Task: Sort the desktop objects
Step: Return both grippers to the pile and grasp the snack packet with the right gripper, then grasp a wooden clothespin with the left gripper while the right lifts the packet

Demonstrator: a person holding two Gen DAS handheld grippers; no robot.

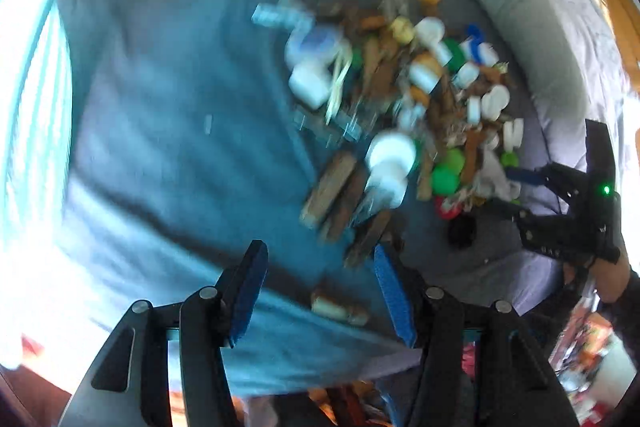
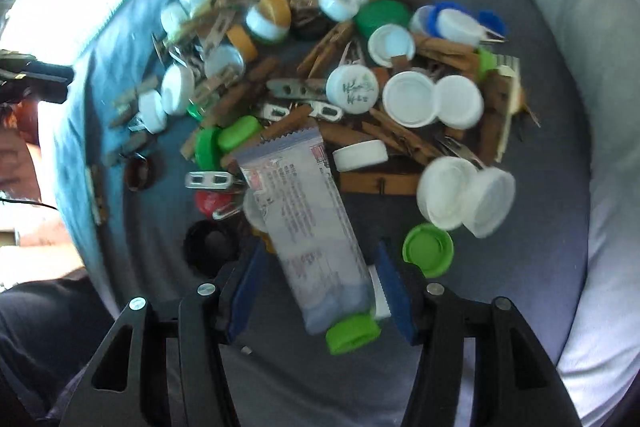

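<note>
A heap of bottle caps, wooden clothespins and metal clips (image 2: 352, 75) lies on a blue-grey cloth; it also shows blurred in the left wrist view (image 1: 400, 99). A white tube with a green cap (image 2: 312, 223) lies between the spread fingers of my right gripper (image 2: 320, 275), which is open around it without pinching. My left gripper (image 1: 320, 271) is open and empty above the cloth, short of the heap, with a small tan piece (image 1: 340, 307) between its fingers. The right gripper also shows in the left wrist view (image 1: 560, 203).
A pale cushioned rim (image 2: 592, 107) curves round the right side of the cloth. A black ring cap (image 2: 208, 247) and a green cap (image 2: 428, 249) lie close to the right fingers. Bright window light sits at the left (image 1: 28, 107).
</note>
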